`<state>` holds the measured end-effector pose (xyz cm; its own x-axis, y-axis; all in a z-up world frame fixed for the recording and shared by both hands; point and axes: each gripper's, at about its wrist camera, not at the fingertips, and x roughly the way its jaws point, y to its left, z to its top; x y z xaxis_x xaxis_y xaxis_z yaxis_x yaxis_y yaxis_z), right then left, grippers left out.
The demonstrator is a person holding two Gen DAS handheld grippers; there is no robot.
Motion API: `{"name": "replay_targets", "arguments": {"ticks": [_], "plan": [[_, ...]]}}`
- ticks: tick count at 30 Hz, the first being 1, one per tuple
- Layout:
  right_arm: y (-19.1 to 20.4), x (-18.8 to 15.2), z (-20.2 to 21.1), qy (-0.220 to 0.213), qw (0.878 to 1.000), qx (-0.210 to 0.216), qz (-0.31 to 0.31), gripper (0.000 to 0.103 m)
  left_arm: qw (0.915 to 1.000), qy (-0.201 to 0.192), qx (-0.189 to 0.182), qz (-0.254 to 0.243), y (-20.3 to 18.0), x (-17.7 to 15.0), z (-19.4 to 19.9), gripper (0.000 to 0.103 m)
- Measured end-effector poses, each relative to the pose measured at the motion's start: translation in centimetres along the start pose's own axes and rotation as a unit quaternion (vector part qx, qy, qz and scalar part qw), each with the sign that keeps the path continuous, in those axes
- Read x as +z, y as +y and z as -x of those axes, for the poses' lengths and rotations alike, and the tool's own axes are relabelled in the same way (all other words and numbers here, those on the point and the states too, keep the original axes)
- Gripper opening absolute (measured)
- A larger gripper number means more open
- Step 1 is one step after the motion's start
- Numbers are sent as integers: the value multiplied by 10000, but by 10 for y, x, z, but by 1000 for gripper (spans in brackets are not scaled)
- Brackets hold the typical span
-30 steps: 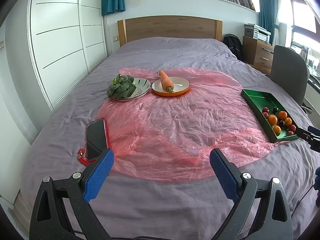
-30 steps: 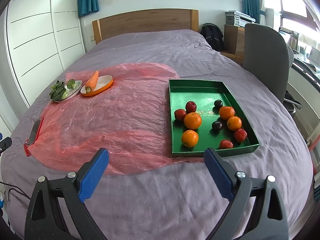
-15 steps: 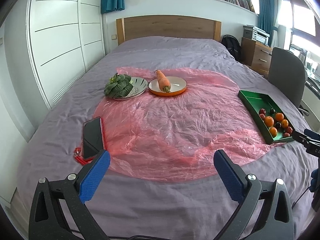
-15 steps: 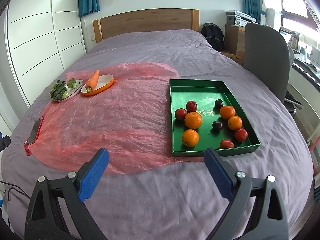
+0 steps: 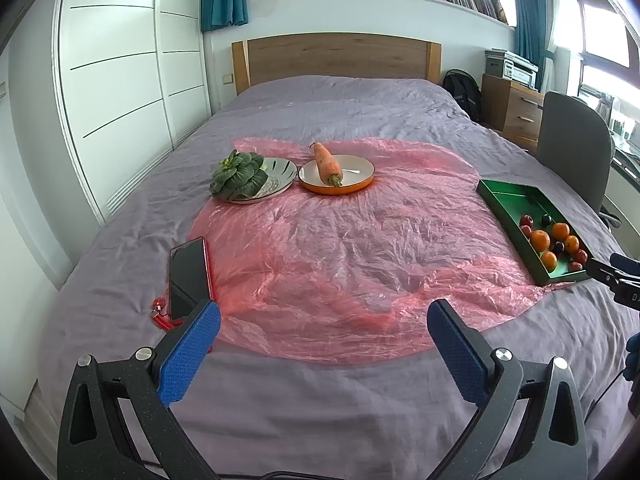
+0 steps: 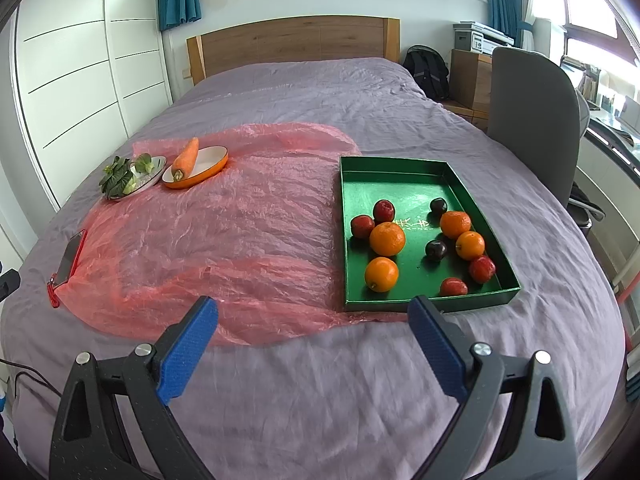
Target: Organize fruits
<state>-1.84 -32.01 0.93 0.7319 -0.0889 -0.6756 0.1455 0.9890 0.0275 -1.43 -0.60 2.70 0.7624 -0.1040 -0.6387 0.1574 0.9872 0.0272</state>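
A green tray [image 6: 404, 168] lies on the right of the bed and holds several oranges [image 6: 387, 238], red fruits [image 6: 362, 226] and two dark plums [image 6: 435, 249]. The same tray [image 5: 505, 192] shows at the right edge of the left wrist view. A carrot [image 5: 327, 159] rests on an orange-rimmed plate [image 5: 360, 170], beside a grey plate [image 5: 280, 176] with leafy greens [image 5: 237, 177]. My left gripper [image 5: 323, 318] is open over the near edge of the pink plastic sheet [image 5: 340, 240], nothing between its blue pads. My right gripper [image 6: 313, 314] is open just short of the tray's near left corner.
A phone [image 5: 188, 276] in a red case lies at the sheet's left edge. A grey chair [image 6: 532, 120] stands close to the bed's right side, with a wooden drawer unit [image 5: 512, 108] behind it. White wardrobe doors [image 5: 112, 80] run along the left.
The left gripper's jaws have spread a little wider and its view has shifted slightly. The right gripper and the fruits have not moved.
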Motion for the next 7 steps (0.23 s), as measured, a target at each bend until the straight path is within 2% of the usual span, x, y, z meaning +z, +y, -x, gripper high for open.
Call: {"name": "replay_targets", "arguments": {"ticks": [7], "plan": [[0,0,0,9,10000,4,2,103,10000,28,39,23,1,0,-1,102]]}}
